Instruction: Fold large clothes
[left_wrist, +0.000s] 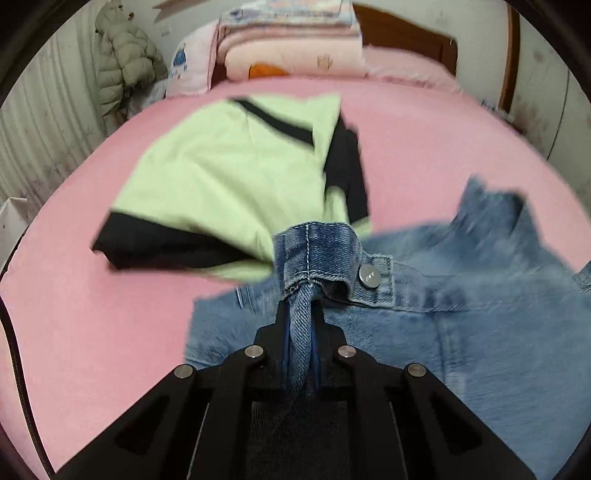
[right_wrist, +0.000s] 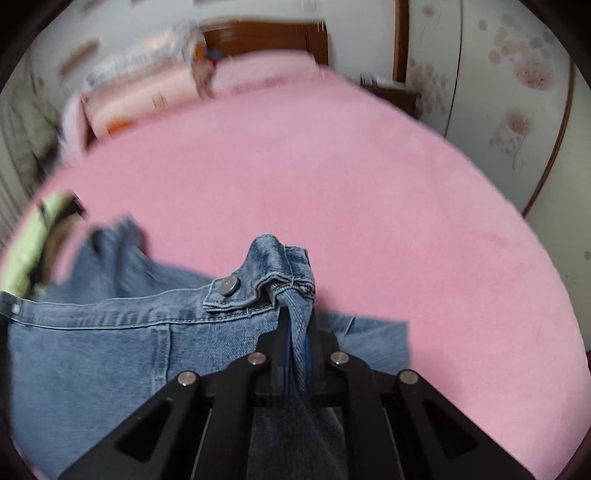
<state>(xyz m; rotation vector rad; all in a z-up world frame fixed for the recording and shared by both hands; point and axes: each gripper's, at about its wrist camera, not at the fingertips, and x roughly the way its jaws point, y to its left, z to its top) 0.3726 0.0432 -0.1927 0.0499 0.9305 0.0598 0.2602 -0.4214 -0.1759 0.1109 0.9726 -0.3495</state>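
On pink bed (left_wrist: 92, 314): left gripper (left_wrist: 300, 306), right gripper (right_wrist: 297, 314) clamp denim jacket (left_wrist: 480, 314).

Shirt (left_wrist: 229, 177) behind jacket (left_wrist: 461, 302) on bed (left_wrist: 424, 155).

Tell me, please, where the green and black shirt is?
The green and black shirt lies folded on the pink bed, left of the denim garment.

A home bedroom: a bed (left_wrist: 110, 314) under a pink sheet, folded quilts (left_wrist: 295, 55) against a wooden headboard (left_wrist: 406, 37), a puffer coat (left_wrist: 122, 70) hanging by the wall, floral wardrobe doors (right_wrist: 517, 92).
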